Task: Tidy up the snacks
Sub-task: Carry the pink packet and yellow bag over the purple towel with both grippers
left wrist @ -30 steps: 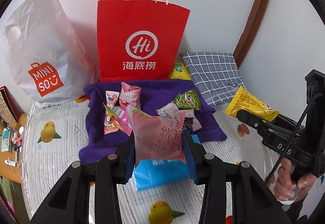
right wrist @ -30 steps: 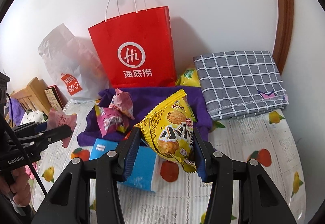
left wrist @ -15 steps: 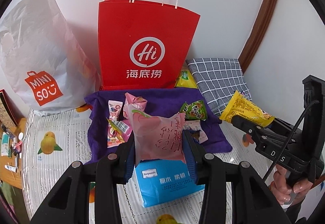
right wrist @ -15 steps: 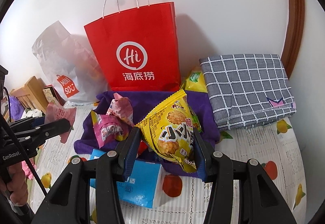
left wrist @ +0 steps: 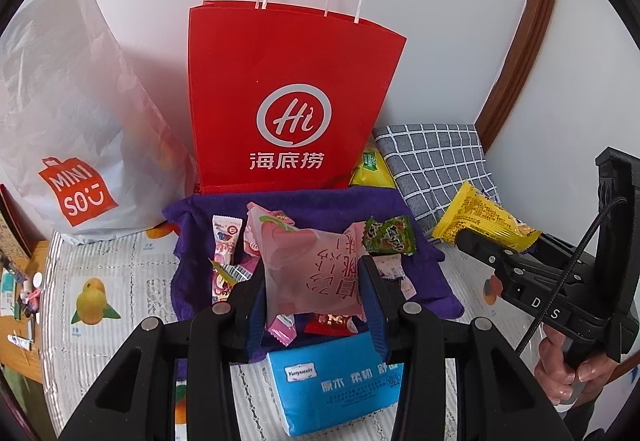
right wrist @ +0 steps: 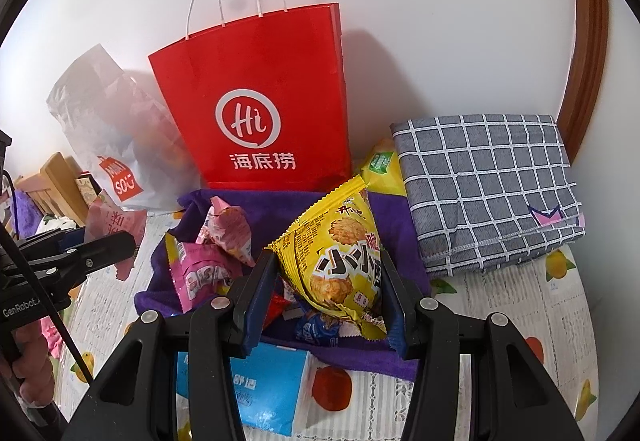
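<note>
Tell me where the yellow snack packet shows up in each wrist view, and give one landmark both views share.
Left wrist view: yellow snack packet at right of middle, clamped in the right gripper, in front of the checked cloth.
Right wrist view: yellow snack packet at centre, low, between that gripper's fingers, over the purple towel.
Shared landmark: red paper bag standing against the wall.

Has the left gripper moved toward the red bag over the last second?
Yes. The left gripper, shut on the pink packet, has moved closer: the red bag looms larger and the tissue pack slid nearer.
</note>
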Demonstrator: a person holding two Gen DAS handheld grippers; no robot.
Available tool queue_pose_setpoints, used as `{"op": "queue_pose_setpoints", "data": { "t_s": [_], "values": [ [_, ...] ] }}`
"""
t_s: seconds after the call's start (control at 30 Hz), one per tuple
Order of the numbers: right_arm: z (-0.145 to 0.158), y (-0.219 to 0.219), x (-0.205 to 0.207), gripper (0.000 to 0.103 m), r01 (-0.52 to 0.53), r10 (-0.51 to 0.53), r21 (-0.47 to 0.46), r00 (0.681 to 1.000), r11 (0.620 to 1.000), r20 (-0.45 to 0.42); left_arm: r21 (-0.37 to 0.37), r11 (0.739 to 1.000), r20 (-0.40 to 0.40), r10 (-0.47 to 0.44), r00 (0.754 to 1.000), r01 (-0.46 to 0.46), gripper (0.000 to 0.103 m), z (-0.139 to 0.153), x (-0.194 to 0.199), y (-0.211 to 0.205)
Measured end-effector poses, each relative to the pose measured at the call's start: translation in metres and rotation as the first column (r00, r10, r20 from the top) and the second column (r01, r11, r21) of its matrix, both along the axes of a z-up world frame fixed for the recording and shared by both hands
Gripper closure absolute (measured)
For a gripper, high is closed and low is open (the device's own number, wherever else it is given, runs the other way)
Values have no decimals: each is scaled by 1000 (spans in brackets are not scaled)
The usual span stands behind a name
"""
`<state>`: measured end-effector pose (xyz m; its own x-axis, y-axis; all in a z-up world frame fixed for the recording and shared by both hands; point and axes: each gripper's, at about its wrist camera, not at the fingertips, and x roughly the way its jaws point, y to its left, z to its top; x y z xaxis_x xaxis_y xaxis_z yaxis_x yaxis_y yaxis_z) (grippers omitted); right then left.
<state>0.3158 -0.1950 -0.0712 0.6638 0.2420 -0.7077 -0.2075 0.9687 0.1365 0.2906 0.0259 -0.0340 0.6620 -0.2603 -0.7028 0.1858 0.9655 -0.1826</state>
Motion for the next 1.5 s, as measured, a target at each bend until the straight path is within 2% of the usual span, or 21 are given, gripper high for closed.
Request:
{"op": "queue_pose_setpoints", "data": {
  "t_s": [0.63,1.2,1.5],
  "values": [
    [-4,4,33,54,-7,7,-1,1000,1000,-2,-13,1000,-17,24,1000,-24,63,-10,28,15],
    [-44,8,64,54,-36,36,0,995,999,-96,-34,999,-67,34,997,-36,63,-34,57,26],
    [-70,14,76,54,-60,60,8,986,998,-156,-38,996,-105,76,992,-80,63,-49,66,45]
  ]
}}
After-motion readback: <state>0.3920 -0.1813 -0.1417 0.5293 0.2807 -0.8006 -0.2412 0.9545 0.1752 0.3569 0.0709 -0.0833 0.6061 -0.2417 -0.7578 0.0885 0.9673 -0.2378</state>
